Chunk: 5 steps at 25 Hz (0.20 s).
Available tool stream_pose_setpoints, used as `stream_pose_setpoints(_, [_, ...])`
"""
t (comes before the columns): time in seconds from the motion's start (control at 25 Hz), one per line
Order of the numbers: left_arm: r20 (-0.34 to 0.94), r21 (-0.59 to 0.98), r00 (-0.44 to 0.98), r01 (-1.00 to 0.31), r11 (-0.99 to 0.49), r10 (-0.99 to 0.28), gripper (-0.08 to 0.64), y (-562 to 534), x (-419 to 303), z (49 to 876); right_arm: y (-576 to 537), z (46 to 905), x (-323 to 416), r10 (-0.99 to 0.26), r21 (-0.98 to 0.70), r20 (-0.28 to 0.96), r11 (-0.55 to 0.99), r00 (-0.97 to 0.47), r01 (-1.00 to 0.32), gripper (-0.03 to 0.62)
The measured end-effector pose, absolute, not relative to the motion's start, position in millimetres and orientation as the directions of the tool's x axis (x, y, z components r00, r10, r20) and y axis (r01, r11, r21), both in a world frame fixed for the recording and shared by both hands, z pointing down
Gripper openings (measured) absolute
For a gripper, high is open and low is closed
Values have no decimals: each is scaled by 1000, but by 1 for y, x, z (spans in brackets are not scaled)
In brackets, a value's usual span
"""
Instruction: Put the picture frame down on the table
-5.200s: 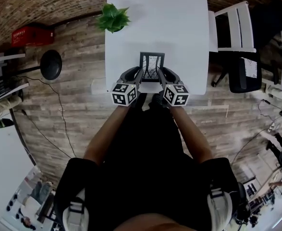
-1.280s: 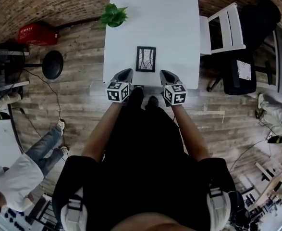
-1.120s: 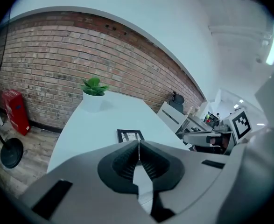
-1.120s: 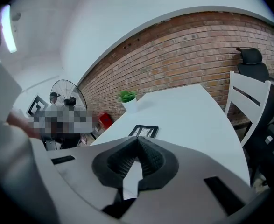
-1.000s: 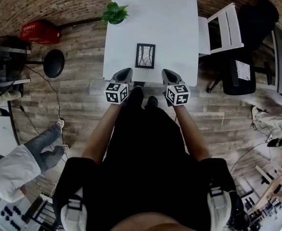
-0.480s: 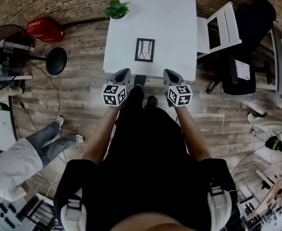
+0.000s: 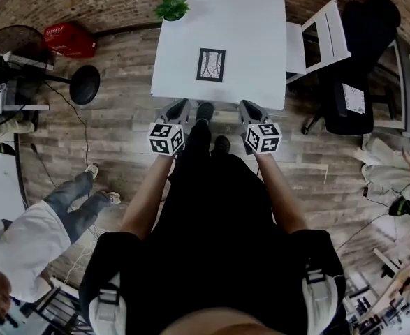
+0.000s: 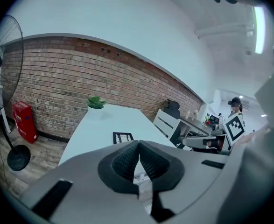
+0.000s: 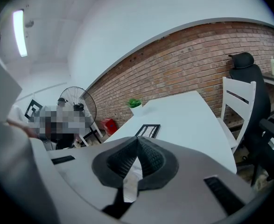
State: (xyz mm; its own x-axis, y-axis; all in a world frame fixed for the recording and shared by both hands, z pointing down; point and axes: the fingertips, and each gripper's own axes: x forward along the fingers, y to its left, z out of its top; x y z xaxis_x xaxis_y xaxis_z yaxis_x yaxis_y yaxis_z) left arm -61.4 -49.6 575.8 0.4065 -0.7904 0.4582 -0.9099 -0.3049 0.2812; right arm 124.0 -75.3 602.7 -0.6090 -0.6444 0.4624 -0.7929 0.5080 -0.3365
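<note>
The black picture frame (image 7: 211, 65) lies flat on the white table (image 7: 253, 19), close to its near edge. It shows again as a dark rectangle in the left gripper view (image 8: 123, 137) and in the right gripper view (image 9: 148, 130). My left gripper (image 7: 179, 107) hangs off the table's near edge, jaws shut and empty (image 8: 138, 145). My right gripper (image 7: 247, 107) is level with it on the right, also shut on nothing (image 9: 137, 141). Both are apart from the frame, over the wooden floor.
A potted plant (image 7: 172, 7) stands at the table's far left corner. Right of the table are a white chair (image 7: 323, 37) and a black office chair (image 7: 358, 82). Left of it stand a red box (image 7: 70, 40) and a fan base (image 7: 84, 86). Another person (image 7: 30, 250) is at lower left.
Five seconds ago both grippers held the frame upright at the table edge; now it lies flat. Over the last second both grippers drew back from the table toward me.
</note>
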Motion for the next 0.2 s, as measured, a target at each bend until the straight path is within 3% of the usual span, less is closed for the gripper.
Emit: stream_pose_setpoints(0.2, [453, 287, 405, -910, -300, -794, 21, -45, -59, 572, -70, 601, 125, -643, -342, 458, 509, -613, -790, -2])
